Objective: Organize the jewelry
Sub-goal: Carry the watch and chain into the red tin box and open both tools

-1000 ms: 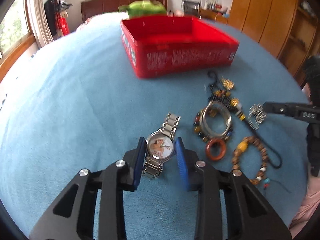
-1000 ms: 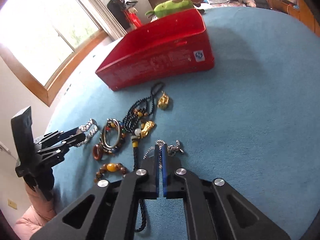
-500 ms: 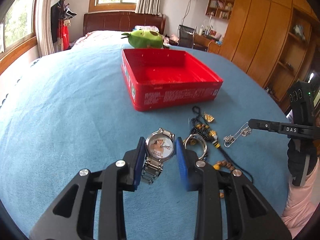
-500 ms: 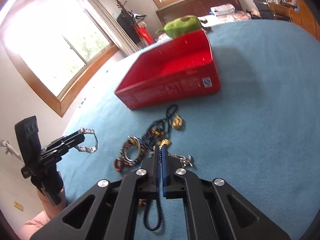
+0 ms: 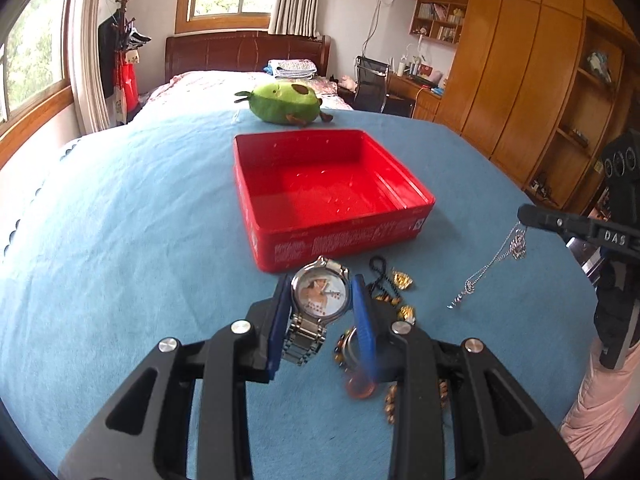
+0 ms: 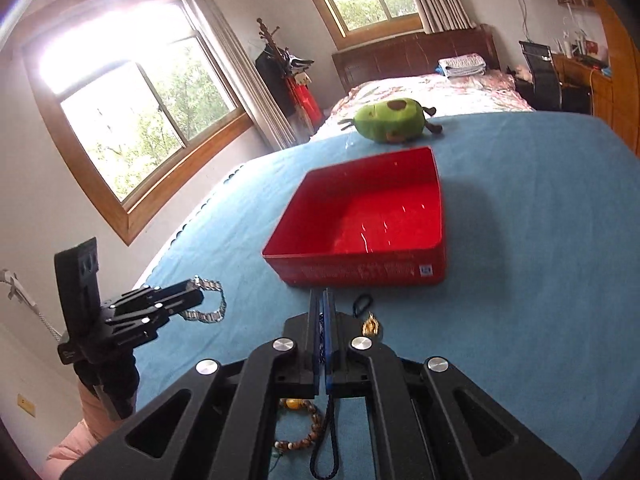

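My left gripper (image 5: 320,292) is shut on a silver watch (image 5: 318,300) with a picture dial, its metal band hanging clear of the blue blanket. The right wrist view shows that left gripper (image 6: 192,296) with the watch band (image 6: 210,306) dangling. In the left wrist view, a thin silver chain necklace (image 5: 494,262) hangs free below the right gripper (image 5: 524,216), which is shut on it. The right gripper (image 6: 322,298) shows its pads pressed together. An open red tin box (image 5: 332,236) (image 6: 360,274) sits just beyond both, nothing visible in it.
Below the grippers lie a black beaded necklace (image 5: 378,276), gold charms (image 5: 402,280), an orange ring (image 5: 360,388) and a wooden bead bracelet (image 6: 304,434). A green plush toy (image 5: 284,102) lies behind the box. A pink sleeve (image 5: 596,420) is at the right.
Both grippers have risen off the blanket, lifting the watch and the silver chain with them. The view has tilted up, and the box's inside now shows.
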